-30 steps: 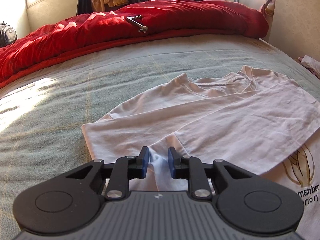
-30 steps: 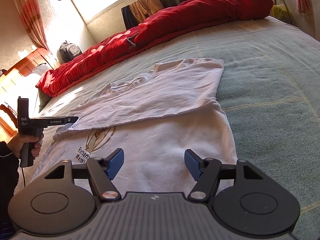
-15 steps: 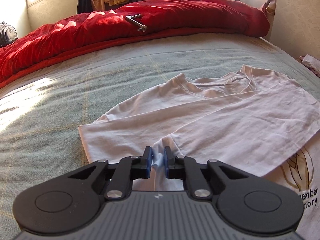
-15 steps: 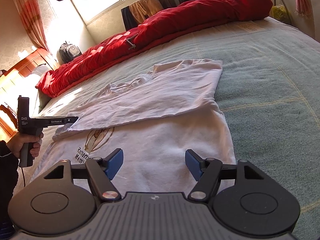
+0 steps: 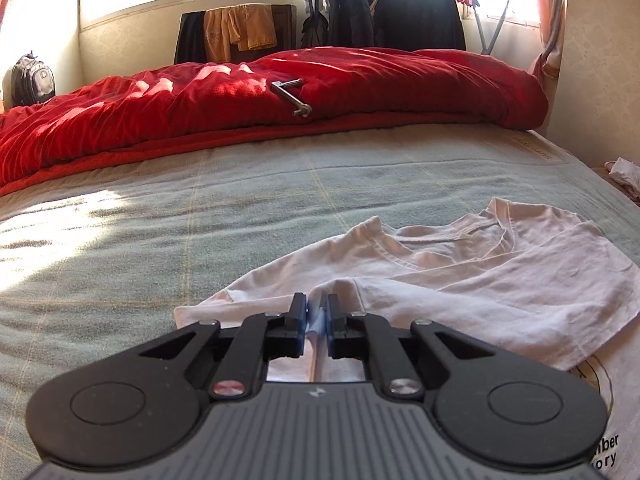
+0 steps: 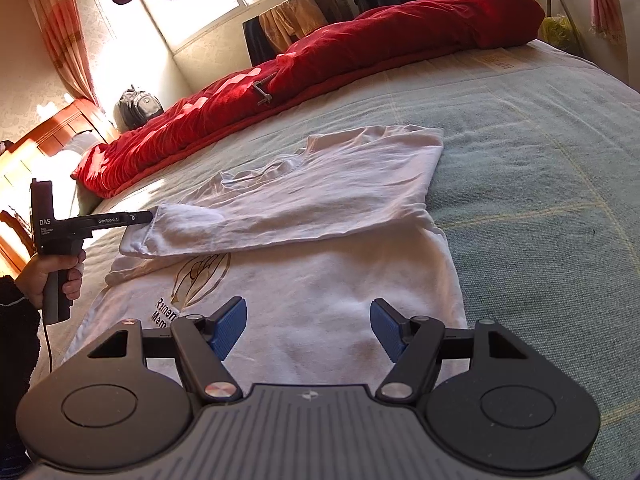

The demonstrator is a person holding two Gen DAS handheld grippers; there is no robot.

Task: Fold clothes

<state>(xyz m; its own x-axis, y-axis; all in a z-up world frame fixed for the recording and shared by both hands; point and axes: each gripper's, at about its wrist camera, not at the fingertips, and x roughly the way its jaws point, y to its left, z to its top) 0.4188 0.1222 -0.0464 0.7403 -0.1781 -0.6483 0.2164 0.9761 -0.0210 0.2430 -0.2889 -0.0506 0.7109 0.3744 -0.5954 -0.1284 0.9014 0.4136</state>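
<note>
Lying part-folded on the bed's green blanket, the white T-shirt has its sleeve at nine o'clock pinched by the left gripper, best carried low across the chest while the right gripper, jaws apart over the hem, stands ready to steady it.

Soft matt cotton T-shirt; coarse woven bedspread; velvety red quilt; matt black plastic right hand-held gripper.

Bare bedcover lies open around the shirt; a red quilt (heaped) blocks the far side.
</note>
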